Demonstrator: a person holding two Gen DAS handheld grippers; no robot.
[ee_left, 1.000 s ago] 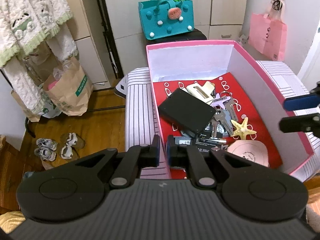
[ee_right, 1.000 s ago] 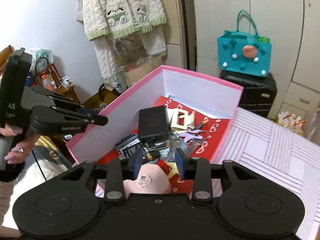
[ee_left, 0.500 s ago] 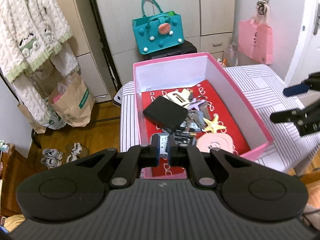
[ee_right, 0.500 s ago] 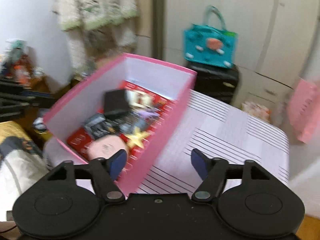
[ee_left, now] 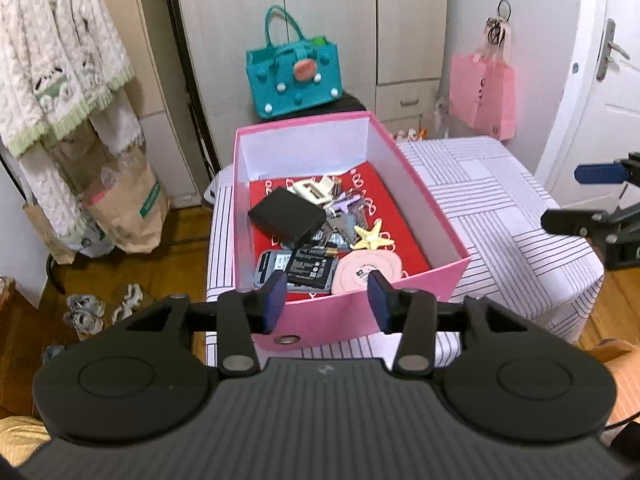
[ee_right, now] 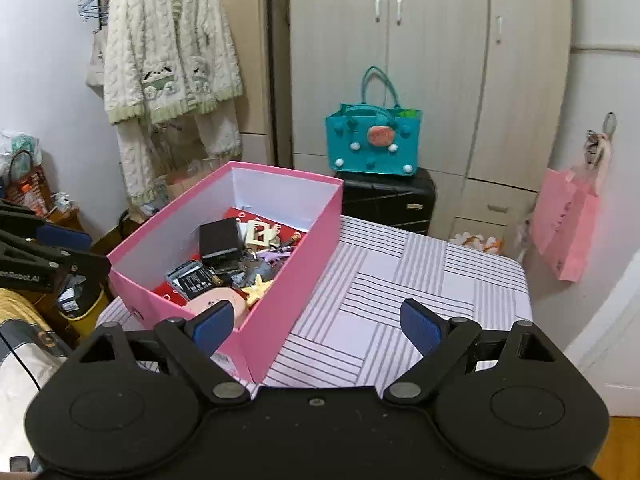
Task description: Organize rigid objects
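A pink box [ee_left: 424, 196] with a red floor stands on a striped table [ee_left: 496, 184]. In it lie a black case [ee_left: 286, 218], a cream clip [ee_left: 314, 190], keys [ee_left: 344, 224], a yellow starfish [ee_left: 370, 236], flat phone batteries [ee_left: 296, 268] and a pink round disc [ee_left: 368, 270]. My left gripper [ee_left: 326, 300] is open and empty, held back from the box's near wall. My right gripper [ee_right: 316, 326] is open and empty above the table beside the box [ee_right: 280, 280]. It also shows at the right edge of the left wrist view [ee_left: 596, 196].
A teal bag [ee_left: 294, 74] sits on a black suitcase [ee_right: 386, 202] behind the table. A pink paper bag [ee_left: 482, 96] hangs on the right wall. A knit cardigan [ee_right: 172, 56] hangs at the left. Paper bags [ee_left: 128, 208] and slippers [ee_left: 104, 306] lie on the wooden floor.
Both grippers have pulled back from the box and opened. The left was shut over the box a second ago. The right has swung out over the striped table.
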